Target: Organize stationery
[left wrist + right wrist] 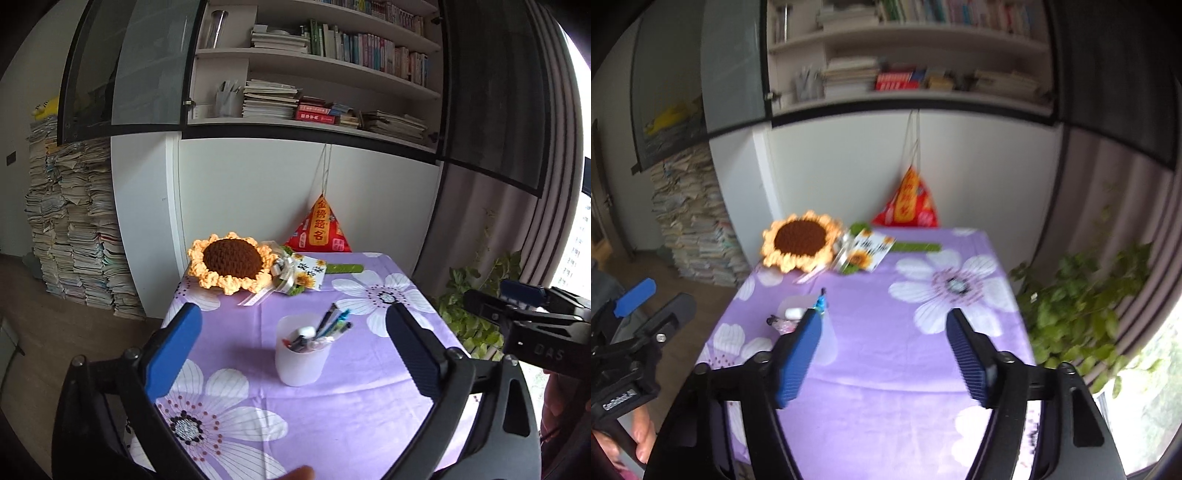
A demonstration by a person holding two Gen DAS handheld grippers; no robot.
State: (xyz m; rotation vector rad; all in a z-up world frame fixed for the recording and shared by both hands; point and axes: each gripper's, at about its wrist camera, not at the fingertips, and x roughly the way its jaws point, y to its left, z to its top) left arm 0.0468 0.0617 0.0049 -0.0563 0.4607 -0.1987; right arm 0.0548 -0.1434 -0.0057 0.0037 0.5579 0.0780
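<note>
both tongs are released and carry nothing: the left tongs stand spread wide, and the right tongs are parted over bare cloth. the translucent white cup stands upright on the counter, ahead of the left tongs and framed between their blue pads; from the right tongs it sits forward and off to the left, partly hidden behind the left pad. pens lean out of its rim toward the far right, and a small white piece, maybe an eraser, rests at the top — the right view is too smeared for me to be sure.

i judge the sorting close to done, since i see no loose stationery on the cloth. if i go back in, i'd bring the left tongs in low around the cup wall and keep clear of the leaning pens, since a nudge there could tip the light cup.

the cup looks like thin frosted plastic, smooth and slightly tapered. the counter wears a soft purple cloth with big white flowers. beyond the cup lie a knobbly crocheted sunflower and a glossy red pyramid pouch.
</note>
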